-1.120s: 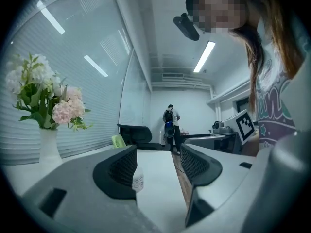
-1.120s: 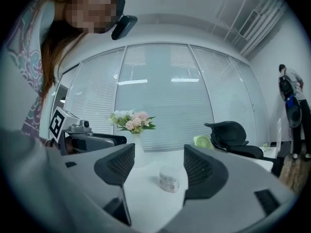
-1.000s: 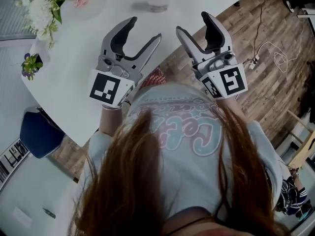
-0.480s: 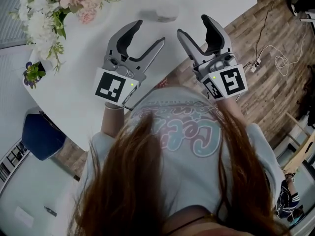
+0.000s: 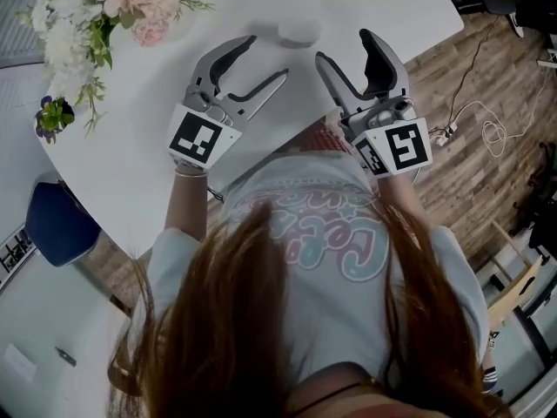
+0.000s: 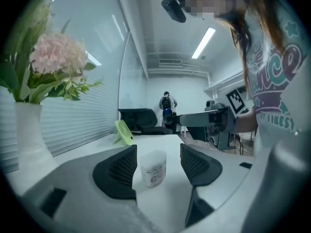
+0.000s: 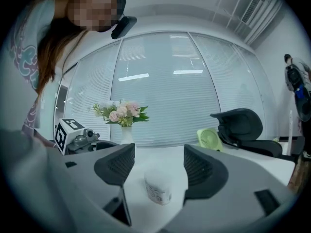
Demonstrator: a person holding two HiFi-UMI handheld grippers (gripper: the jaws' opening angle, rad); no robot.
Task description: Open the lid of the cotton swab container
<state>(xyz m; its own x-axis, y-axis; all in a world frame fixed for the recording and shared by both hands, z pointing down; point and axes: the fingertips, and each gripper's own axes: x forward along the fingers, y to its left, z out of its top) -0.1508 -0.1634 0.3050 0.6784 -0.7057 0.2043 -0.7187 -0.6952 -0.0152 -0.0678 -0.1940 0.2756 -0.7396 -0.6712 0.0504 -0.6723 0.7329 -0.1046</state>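
Cotton swab container (image 5: pixel 296 31) ahead, btwn L gripper (image 5: pixel 265 57), R gripper (image 5: pixel 343 46); 0 contact.

A: Which furniture appears?
B: White table (image 5: pixel 130 172); blue chair (image 5: pixel 57 225) beside it; black office chair (image 7: pixel 240 125).
A: Surfaces, lighting?
B: Wood-plank floor (image 5: pixel 470 85); glass wall with blinds (image 7: pixel 160 91); ceiling strip light (image 6: pixel 204 41).

The cotton swab container (image 5: pixel 297 31) is a washed-out blur in the head view, its label (image 6: pixel 155 175) too small to read

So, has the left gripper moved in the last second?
Yes. The left gripper has moved forward across the table, closer to the cotton swab container.
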